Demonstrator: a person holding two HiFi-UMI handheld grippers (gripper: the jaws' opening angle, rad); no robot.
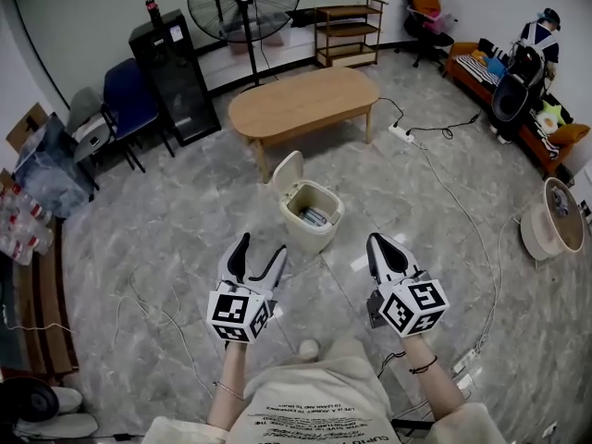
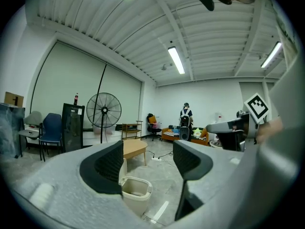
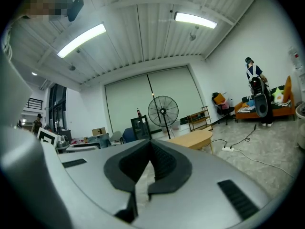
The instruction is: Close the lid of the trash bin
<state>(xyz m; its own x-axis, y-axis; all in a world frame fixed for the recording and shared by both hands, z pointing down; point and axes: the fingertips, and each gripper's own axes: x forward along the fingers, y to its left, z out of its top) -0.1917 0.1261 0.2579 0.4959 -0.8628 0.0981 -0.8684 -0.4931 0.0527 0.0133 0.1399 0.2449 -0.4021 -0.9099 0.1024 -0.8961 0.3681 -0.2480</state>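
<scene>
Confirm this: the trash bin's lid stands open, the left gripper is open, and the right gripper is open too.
Wrong on the right gripper: the right gripper view shows its jaws together, holding nothing. The lid stands open and the left gripper is open.

The trash bin (image 1: 313, 220) is a small cream tub, upright on the floor ahead of the left gripper (image 1: 263, 245) and right gripper (image 1: 379, 240), well apart from both. Its lid (image 1: 287, 176) stands open, raised near upright on the bin's far left edge, away from the grippers
</scene>
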